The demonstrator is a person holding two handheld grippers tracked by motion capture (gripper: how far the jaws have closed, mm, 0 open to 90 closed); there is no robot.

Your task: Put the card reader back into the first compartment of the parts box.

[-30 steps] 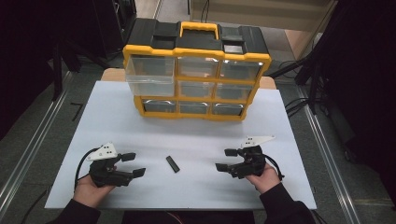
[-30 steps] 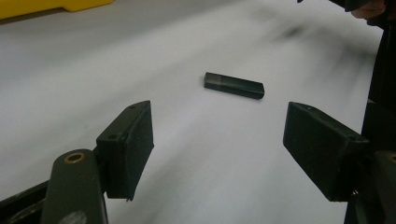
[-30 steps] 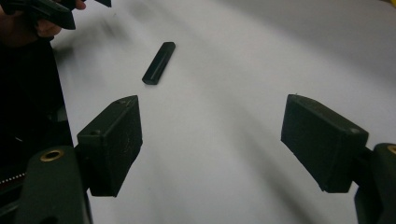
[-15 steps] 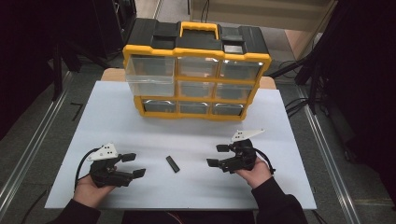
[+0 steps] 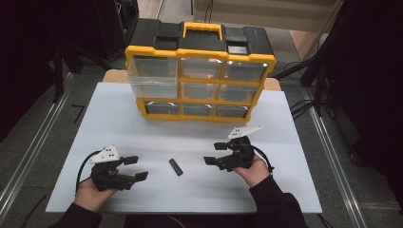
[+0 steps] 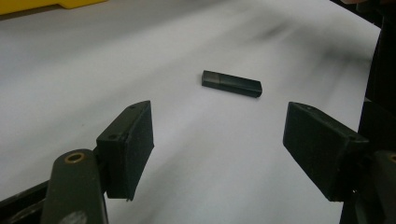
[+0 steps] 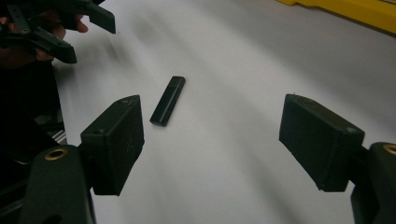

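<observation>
- Compared with half a second ago, my right gripper (image 5: 216, 153) has moved a little nearer to the black stick (image 5: 176, 166), while my left gripper (image 5: 136, 167) stays in its place
- Both have the jaws wide apart and hold nothing
- The stick lies flat on the white table (image 5: 285, 190), between both grippers, touching neither, in front of the yellow organizer (image 5: 199, 50)
</observation>
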